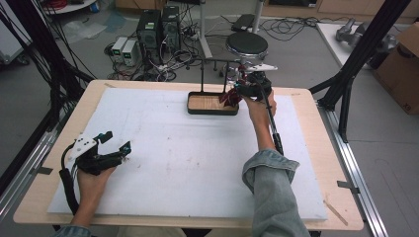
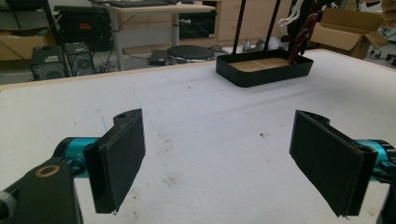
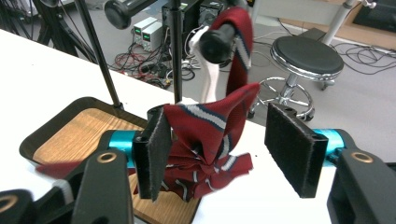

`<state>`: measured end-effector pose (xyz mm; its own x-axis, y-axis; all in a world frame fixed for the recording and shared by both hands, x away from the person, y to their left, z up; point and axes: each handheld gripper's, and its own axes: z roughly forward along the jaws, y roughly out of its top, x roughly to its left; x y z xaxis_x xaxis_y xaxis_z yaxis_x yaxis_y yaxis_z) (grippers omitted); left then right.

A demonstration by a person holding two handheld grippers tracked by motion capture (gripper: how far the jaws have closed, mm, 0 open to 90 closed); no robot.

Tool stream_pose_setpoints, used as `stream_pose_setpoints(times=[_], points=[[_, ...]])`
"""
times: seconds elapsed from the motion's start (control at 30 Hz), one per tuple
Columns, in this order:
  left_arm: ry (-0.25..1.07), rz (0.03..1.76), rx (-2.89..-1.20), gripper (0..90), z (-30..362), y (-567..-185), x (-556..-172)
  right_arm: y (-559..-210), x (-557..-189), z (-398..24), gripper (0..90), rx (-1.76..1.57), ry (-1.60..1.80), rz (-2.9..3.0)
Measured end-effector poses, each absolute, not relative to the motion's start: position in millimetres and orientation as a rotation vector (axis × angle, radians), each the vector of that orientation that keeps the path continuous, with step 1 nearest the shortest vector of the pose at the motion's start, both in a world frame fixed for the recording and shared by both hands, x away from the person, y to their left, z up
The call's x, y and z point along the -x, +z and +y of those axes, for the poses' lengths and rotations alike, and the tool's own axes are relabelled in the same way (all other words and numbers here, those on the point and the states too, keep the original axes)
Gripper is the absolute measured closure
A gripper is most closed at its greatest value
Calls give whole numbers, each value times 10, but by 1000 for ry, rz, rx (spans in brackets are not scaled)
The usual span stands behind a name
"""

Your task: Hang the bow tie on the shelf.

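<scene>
At the counter's far edge, the right gripper (image 3: 224, 149) gapes around a striped red necktie (image 3: 210, 135) over the tray (image 1: 212, 111) — left gripper (image 2: 219, 163) wide, empty.

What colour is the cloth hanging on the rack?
The cloth is dark red with white and navy stripes, clearest in the right gripper view.

Cloth (image 3: 210, 135) deep red with white and navy stripes, same pattern where it drapes over black bar (image 3: 219, 44). Tray (image 1: 212, 104) black-walled, floor light wood grain. Mat (image 1: 183, 158) white (faint brown specks near left gripper (image 2: 219, 163)). Gripper pads (image 2: 116, 158) black, teal fittings behind. Sleeve (image 1: 274, 197) faded blue denim. Table edge (image 1: 316, 108) pale wood.
</scene>
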<state>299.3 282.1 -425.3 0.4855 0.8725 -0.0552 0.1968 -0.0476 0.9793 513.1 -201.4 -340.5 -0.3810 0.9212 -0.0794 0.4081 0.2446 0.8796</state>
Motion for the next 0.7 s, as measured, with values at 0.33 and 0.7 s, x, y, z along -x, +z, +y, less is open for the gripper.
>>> stream_pose_setpoints(times=[0.33,0.7], points=[[722,959,-1552,185,2813,-4249,-2986,-3235,-5017,-2139,318,-1214,1169,1870],[720,956,-1557,185,2789,-4250,-3010,-3030,-4851,-2283,262,-1204,1250,1816]])
